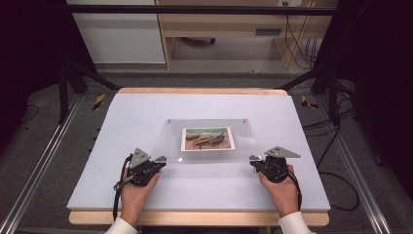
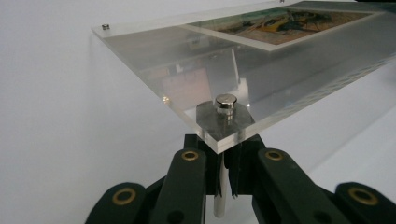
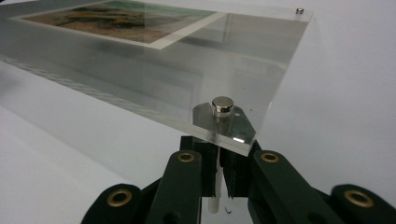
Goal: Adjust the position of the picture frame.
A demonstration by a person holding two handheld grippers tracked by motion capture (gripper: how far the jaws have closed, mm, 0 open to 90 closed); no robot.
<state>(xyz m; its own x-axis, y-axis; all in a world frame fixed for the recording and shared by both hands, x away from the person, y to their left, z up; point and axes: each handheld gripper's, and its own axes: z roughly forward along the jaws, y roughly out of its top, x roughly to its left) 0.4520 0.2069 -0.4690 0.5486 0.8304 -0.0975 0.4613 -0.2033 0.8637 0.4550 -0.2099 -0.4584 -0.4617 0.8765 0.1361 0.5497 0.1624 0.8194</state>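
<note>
Resting mid-surface [image 1: 122,112], clear acrylic frame [image 1: 168,146] holds a picture [image 1: 208,139]. Left hand-held gripper [image 1: 160,159] clamps the corner post [image 2: 219,196] at 7 o'clock; right hand-held gripper [image 1: 254,159] clamps the post [image 3: 214,191] at 5 o'clock.

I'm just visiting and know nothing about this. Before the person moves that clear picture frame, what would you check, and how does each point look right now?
1. Left gripper closed on the frame's near-left corner post: ok, its jaws pinch the post under the corner.
2. Right gripper closed on the near-right corner post: ok, same hold.
3. Both hands placed evenly on the clear frame: ok, one at each near corner in the high view.
4. Picture flat between the clear sheets: ok, no visible slip.
5. Far corner pins seated: cannot tell, too small.
6. Near edge lifted off the white table: ok, it looks raised in both gripper views.
</note>
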